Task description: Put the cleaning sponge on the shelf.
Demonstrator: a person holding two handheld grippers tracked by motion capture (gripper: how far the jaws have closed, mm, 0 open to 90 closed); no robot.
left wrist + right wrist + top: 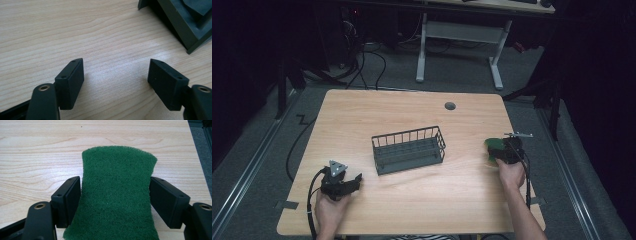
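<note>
A green scouring pad lies flat on the wooden table near its right edge. My right gripper is shut on it: both black pads press its long sides, and the pad is pinched narrower between them. In the high view the pad shows just ahead of the right gripper. My left gripper rests low at the front left of the table, pointing toward the basket. Its jaws stand wide open over bare wood with nothing between them.
A dark wire basket stands at the middle of the table, with a corner of it just ahead of the left gripper. A round cable hole sits near the table's far edge. The table's right edge runs close beside the right hand.
</note>
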